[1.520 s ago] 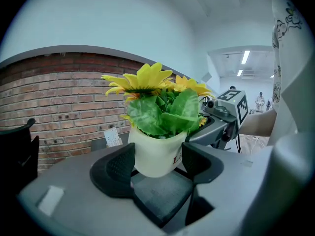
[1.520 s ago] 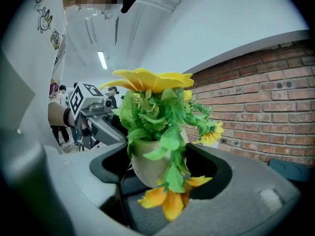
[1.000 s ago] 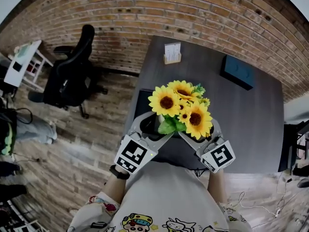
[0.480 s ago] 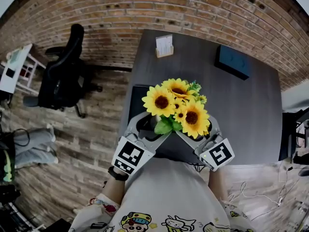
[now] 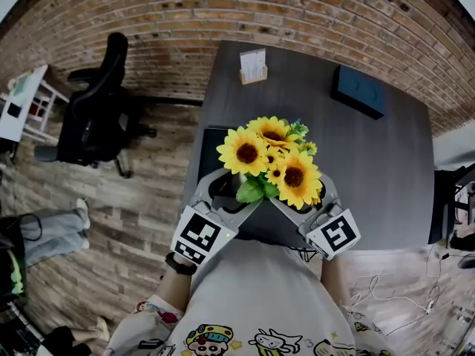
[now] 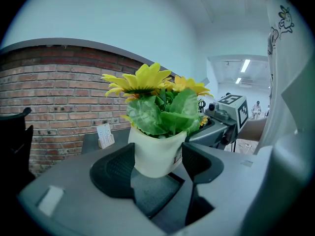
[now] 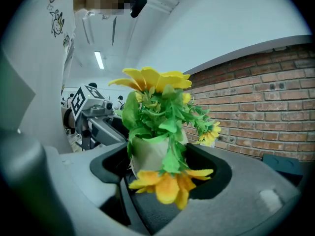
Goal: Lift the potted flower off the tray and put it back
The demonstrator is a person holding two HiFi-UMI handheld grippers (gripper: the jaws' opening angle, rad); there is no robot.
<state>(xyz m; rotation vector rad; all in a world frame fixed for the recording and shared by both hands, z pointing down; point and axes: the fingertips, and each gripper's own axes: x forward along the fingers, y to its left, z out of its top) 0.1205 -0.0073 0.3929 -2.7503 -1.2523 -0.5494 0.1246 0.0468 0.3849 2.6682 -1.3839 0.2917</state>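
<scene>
A white pot [image 6: 152, 146] of yellow sunflowers [image 5: 271, 162] is gripped from both sides, over the near part of a dark tray [image 5: 210, 143] on the grey table [image 5: 334, 139]. My left gripper [image 6: 158, 165] is shut on the pot, one dark pad against each of its sides. From the opposite side my right gripper [image 7: 160, 168] is shut on the same pot [image 7: 147, 154], with a drooping flower hanging over its jaws. In the head view the left gripper [image 5: 225, 193] and right gripper [image 5: 310, 199] meet under the blooms. The pot's base is hidden.
A white card holder [image 5: 252, 67] and a dark teal box [image 5: 358, 91] sit at the table's far side. A black office chair [image 5: 96, 117] stands left of the table on the wooden floor. A brick wall runs behind. Cables [image 5: 404, 306] lie at the right.
Both grippers and the pot have kept their place. The head view has tilted a little, and a person's legs at the far left have shifted.
</scene>
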